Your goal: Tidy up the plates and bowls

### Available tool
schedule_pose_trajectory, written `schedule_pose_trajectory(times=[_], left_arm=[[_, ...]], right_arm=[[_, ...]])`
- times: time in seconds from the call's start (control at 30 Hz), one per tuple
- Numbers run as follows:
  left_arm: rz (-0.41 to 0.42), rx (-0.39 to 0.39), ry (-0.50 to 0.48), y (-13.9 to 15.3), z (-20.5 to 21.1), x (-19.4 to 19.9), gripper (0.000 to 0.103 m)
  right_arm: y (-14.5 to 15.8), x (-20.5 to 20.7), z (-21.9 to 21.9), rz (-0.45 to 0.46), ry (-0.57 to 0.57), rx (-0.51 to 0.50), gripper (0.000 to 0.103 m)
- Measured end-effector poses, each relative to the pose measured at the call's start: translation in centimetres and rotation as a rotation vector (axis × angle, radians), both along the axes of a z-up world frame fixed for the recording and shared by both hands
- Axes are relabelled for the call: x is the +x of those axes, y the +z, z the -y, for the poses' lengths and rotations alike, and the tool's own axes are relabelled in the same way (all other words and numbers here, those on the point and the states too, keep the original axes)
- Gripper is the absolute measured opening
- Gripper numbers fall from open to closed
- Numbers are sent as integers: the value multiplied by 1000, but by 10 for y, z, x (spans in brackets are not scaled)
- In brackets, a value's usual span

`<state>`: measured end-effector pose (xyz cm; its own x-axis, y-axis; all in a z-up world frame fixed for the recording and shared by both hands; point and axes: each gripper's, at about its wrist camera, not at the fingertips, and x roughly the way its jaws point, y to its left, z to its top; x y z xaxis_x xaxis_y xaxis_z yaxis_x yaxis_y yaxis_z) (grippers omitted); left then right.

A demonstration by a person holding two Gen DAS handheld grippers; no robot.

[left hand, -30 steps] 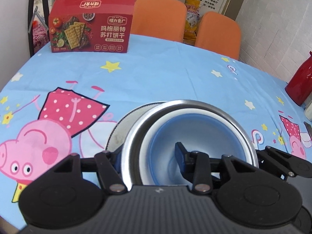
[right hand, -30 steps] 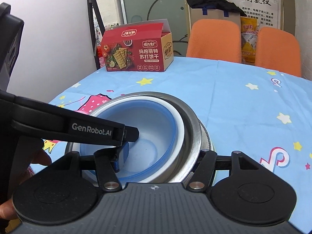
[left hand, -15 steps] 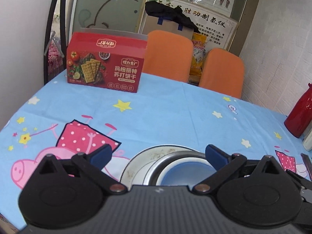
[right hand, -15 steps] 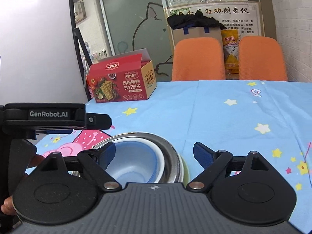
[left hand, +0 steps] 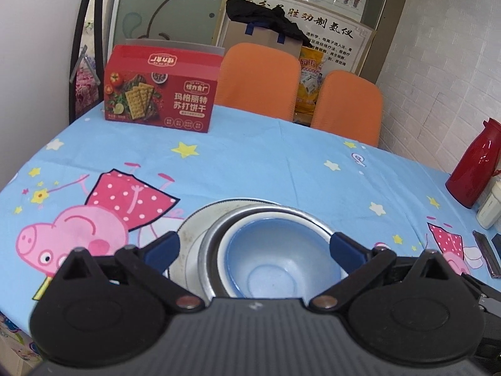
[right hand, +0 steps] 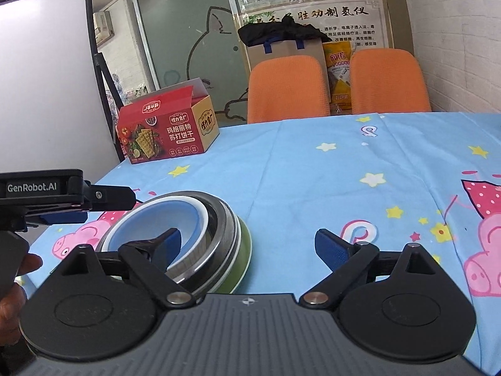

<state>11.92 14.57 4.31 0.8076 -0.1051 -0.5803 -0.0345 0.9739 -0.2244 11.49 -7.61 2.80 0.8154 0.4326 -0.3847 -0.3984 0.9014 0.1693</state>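
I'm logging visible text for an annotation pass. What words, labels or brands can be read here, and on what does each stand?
"GenRobot.AI": side of the left gripper, seen from the right wrist.
"玛格丽特 苏打饼干": front of the red cracker box.
"胜动制氢仪": wall poster behind the orange chairs.
Yellow snack bag: print too blurred.
Smaller print on box and posters: too small to read.

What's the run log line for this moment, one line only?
left claw: open, empty | right claw: open, empty | blue bowl: nested in steel bowl on plate | stack: on table
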Motion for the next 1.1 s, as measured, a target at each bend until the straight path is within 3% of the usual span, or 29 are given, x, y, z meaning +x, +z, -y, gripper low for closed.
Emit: schedule_pose_trajectory(times=[0.33, 0.6, 0.93, 1.1], left_arm=[[47, 64, 9, -2, 27, -51, 101], [56, 130, -3, -23, 54, -86, 101], [37, 180, -9, -46, 77, -120, 101], [70, 210, -12, -45, 87, -142, 101]], right_arm=[[-5, -43, 24, 58, -46, 27, 103], [-19, -73, 41, 91, -117, 10, 103], [-45, -102, 60, 61, -171, 2, 103], [-48, -122, 71, 85, -205, 12, 103]])
